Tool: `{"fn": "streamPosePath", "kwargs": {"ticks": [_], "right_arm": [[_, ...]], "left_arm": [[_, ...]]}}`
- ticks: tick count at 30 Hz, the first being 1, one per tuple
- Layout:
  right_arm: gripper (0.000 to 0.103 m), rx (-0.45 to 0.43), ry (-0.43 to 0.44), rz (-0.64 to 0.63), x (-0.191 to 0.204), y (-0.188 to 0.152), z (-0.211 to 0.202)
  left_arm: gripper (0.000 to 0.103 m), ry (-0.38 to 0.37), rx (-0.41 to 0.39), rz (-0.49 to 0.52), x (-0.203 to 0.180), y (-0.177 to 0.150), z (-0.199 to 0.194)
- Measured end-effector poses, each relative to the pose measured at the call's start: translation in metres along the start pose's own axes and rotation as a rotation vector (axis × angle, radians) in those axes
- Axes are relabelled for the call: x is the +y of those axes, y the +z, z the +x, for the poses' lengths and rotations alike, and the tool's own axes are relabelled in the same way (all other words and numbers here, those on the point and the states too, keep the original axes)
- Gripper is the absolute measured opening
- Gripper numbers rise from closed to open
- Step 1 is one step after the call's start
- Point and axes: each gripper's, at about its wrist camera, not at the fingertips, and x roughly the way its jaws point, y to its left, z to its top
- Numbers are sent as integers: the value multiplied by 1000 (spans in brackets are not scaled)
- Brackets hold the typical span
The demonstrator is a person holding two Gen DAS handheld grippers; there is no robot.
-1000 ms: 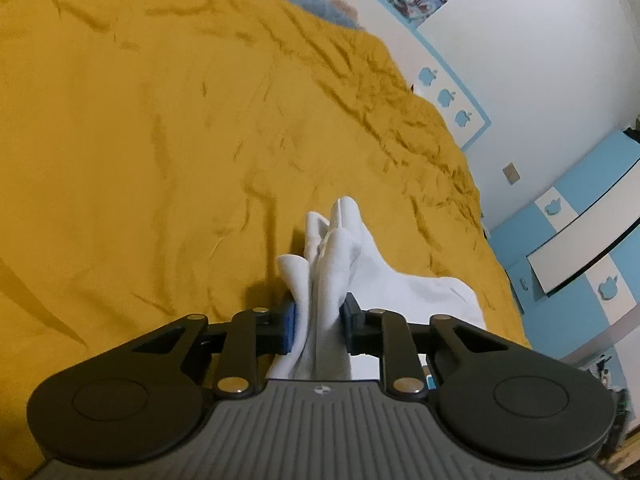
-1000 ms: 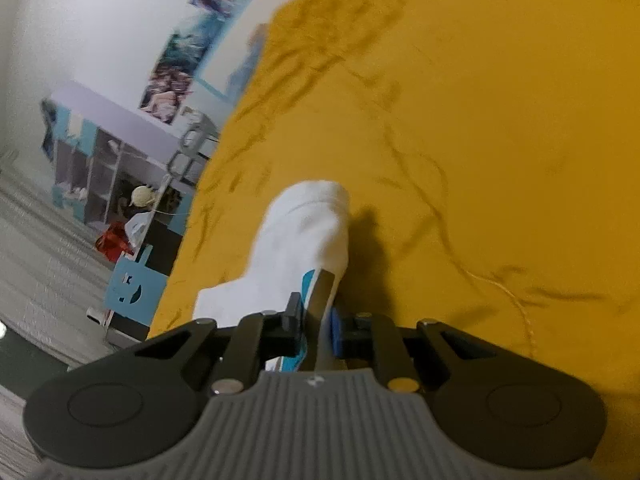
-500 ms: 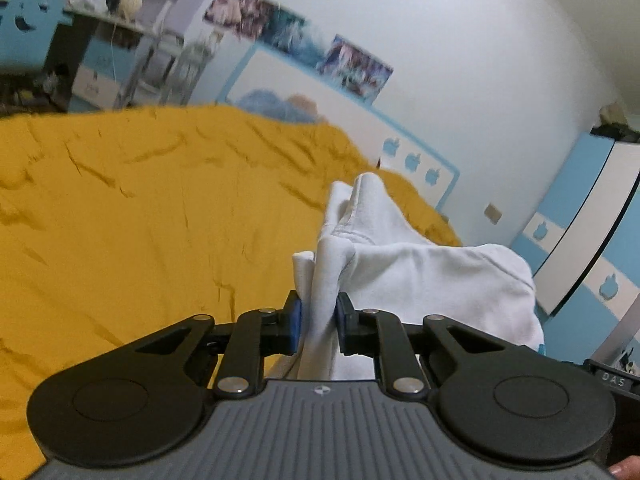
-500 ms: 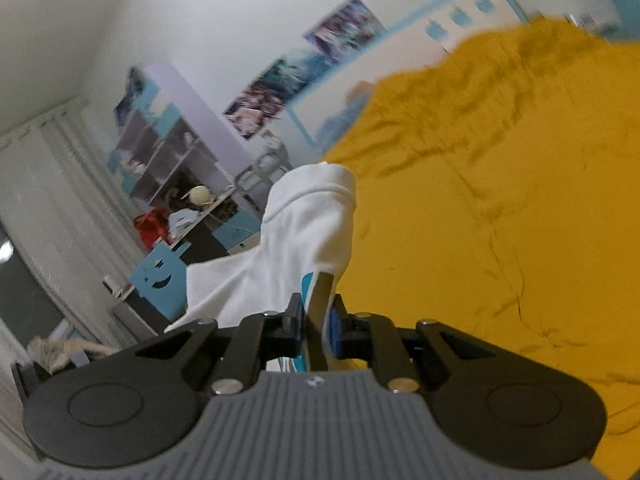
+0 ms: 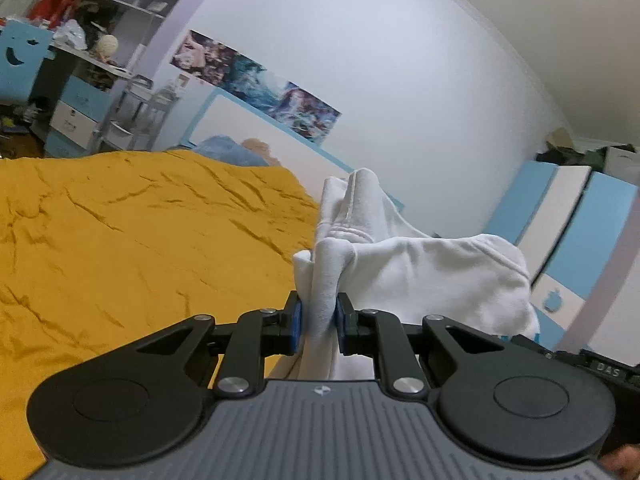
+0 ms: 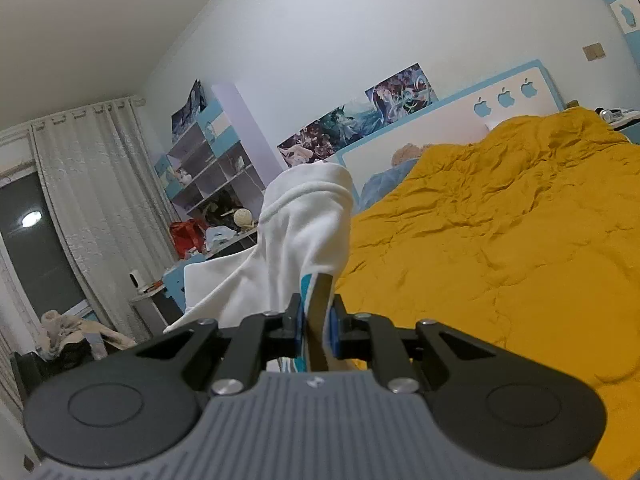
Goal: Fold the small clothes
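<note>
A small white garment [image 5: 420,264] hangs in the air between both grippers, lifted off the yellow bedspread [image 5: 140,240]. My left gripper [image 5: 319,322] is shut on a bunched edge of it, with cloth standing up past the fingers. My right gripper [image 6: 316,320] is shut on another edge, where a teal and tan printed part [image 6: 316,300] shows between the pads. In the right wrist view the white garment [image 6: 296,240] drapes up and off to the left. Its lower part is hidden behind the gripper bodies.
The wrinkled yellow bedspread [image 6: 500,260] spreads below both grippers. A white and blue headboard [image 6: 460,120] and a blue pillow [image 5: 224,150] are at the far end. Shelves and a desk [image 6: 208,200] stand left, blue and white wardrobes [image 5: 568,240] right.
Both grippers have lifted the white garment up off the bedspread and tilted from looking down at the bed to looking level across the room. Both stay shut on the cloth.
</note>
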Motion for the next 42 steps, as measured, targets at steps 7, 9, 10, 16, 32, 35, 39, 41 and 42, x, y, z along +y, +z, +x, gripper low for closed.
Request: {"fn": "streamPosePath", "kwargs": {"ticks": [7,9,10,16,32,35,39,41,42], "right_arm": [[8,31,-15,52,-4,-10,-74],[8,58,-46,63,-14,-17,-75],[8,77,-59,87,-20,-22,-73],[8,191,-169,196,-62,-58,-35],[8,389,-364,249,-139,-93,81],[9,408,-391,270,-149,-98,89],[11,399,-413,264,-152,-97,88],[11,379,-445,233,-149,-93,80],[11,365,-453,223,-146,-89,73]], "left_arm": [[18,-43,115,14,-11,-23,-14],[18,-32,160,2,-2,-34,-5],[18,-27,192,-6,3,-40,2],[18,25,308,3,32,-58,52],[19,138,564,-31,92,-103,141],[25,162,595,-24,97,-107,143],[31,214,577,16,93,-99,132],[31,265,555,60,88,-91,123],[30,285,545,74,87,-86,118]]}}
